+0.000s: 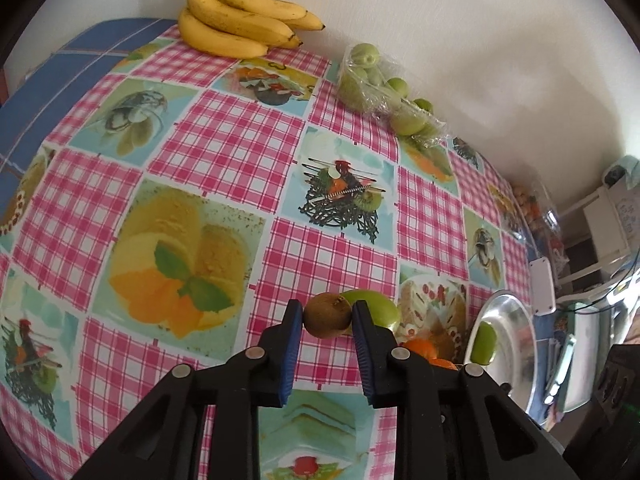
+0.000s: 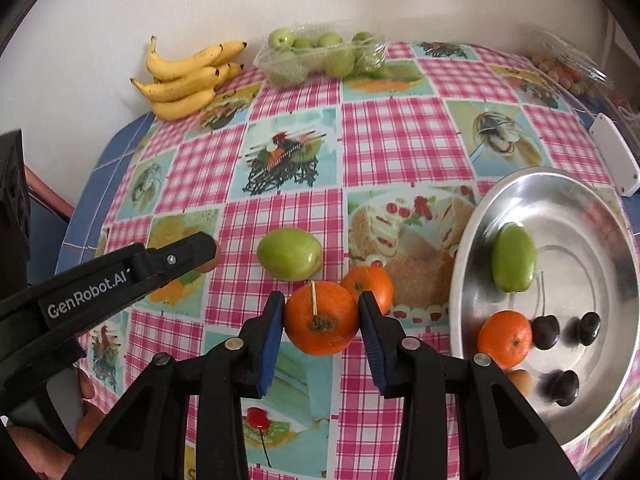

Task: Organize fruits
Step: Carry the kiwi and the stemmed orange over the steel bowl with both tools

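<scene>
My left gripper (image 1: pixel 327 317) is shut on a brown kiwi (image 1: pixel 327 316), its blue pads pressing both sides. In the right wrist view that left gripper (image 2: pixel 206 252) comes in from the left, with the kiwi mostly hidden behind its finger. My right gripper (image 2: pixel 322 316) is shut on an orange (image 2: pixel 322 318) that has a thin stalk on top. A second orange (image 2: pixel 370 286) lies just behind it on the cloth, and a green fruit (image 2: pixel 290 254) lies between the two grippers. The metal plate (image 2: pixel 592 200) at the right holds a green fruit (image 2: pixel 514 258), an orange (image 2: pixel 505 338) and dark cherries (image 2: pixel 546 332).
A bunch of bananas (image 2: pixel 186 80) lies at the far edge by the wall. Beside it sits a clear tray of green fruits (image 2: pixel 324 58). A white box (image 2: pixel 614 156) lies behind the plate, and a plastic pack of small fruits (image 2: pixel 560 72) sits far right. A person's hand (image 2: pixel 86 400) shows low left.
</scene>
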`<state>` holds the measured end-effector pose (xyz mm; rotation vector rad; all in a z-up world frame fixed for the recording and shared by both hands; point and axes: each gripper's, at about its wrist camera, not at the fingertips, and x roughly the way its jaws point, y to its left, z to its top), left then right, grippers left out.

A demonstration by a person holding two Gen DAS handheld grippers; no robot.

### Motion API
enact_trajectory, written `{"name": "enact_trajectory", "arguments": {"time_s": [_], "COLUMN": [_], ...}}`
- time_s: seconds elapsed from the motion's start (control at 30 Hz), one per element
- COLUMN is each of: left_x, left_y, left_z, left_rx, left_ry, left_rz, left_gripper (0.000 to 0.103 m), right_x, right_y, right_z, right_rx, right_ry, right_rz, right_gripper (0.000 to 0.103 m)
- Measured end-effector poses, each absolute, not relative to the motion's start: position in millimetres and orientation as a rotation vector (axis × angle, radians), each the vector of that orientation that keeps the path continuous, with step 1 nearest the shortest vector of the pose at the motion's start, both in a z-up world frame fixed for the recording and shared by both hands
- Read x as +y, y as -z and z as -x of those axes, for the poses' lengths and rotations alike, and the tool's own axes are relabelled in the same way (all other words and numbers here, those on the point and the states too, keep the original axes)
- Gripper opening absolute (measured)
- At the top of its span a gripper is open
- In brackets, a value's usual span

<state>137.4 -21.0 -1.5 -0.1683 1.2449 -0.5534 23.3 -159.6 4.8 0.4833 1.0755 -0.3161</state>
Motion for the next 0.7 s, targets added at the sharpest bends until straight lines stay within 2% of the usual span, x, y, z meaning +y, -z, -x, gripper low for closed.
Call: {"name": "enact_trajectory", "arguments": {"time_s": [0.7], "left_x": [-40], "left_y": [-5], "left_z": [-117], "left_rx": [1.254], "left_ry": [0.555], "left_rz": [0.152], "left_gripper": [0.027], "right_x": [-206], "right_y": [-10], "right_z": [8], "right_rx": [1.063], "right_ry": [0.434], "right_rz": [-0.540], "right_gripper": [0.039]}}
